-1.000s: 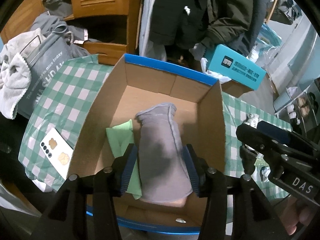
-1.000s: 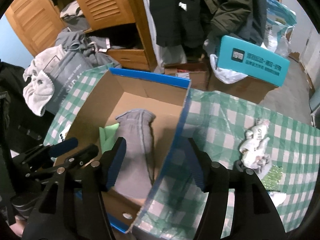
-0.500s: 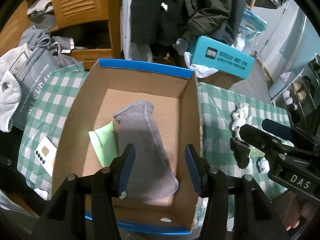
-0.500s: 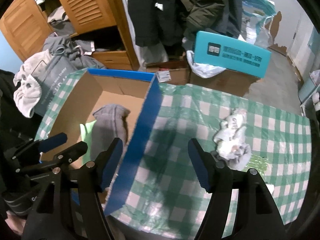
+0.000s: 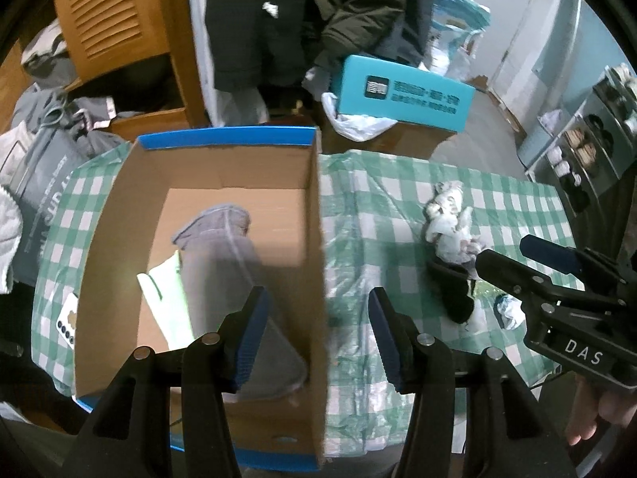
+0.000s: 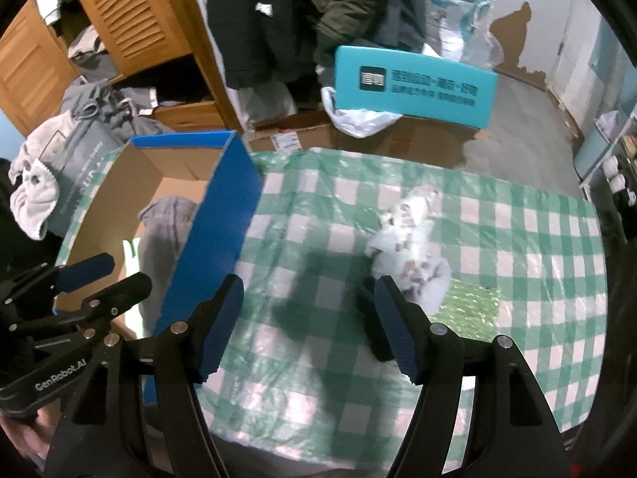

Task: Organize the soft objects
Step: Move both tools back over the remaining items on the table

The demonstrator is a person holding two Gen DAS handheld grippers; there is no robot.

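A cardboard box (image 5: 314,215) with a blue rim stands on the left of the checked table. A folded grey cloth (image 5: 231,263) and a light green cloth (image 5: 171,302) lie inside it. My left gripper (image 5: 316,298) is open and empty above the box's right wall. My right gripper (image 6: 308,290) is open over bare tablecloth, nothing between its fingers. A crumpled white patterned cloth (image 6: 410,247) lies just right of its right finger. A black soft item (image 5: 454,290) lies beside that cloth, partly hidden by the finger in the right wrist view.
A shiny green patch (image 6: 473,306) lies right of the white cloth. A phone (image 5: 67,318) rests left of the box. Beyond the table are a teal box (image 6: 414,87), hanging coats, a wooden cabinet (image 6: 131,20) and piled clothes.
Both grippers have slid to the right. The left went from over the grey cloth to the box's right wall. The right went from the box edge to the tablecloth by the white cloth.
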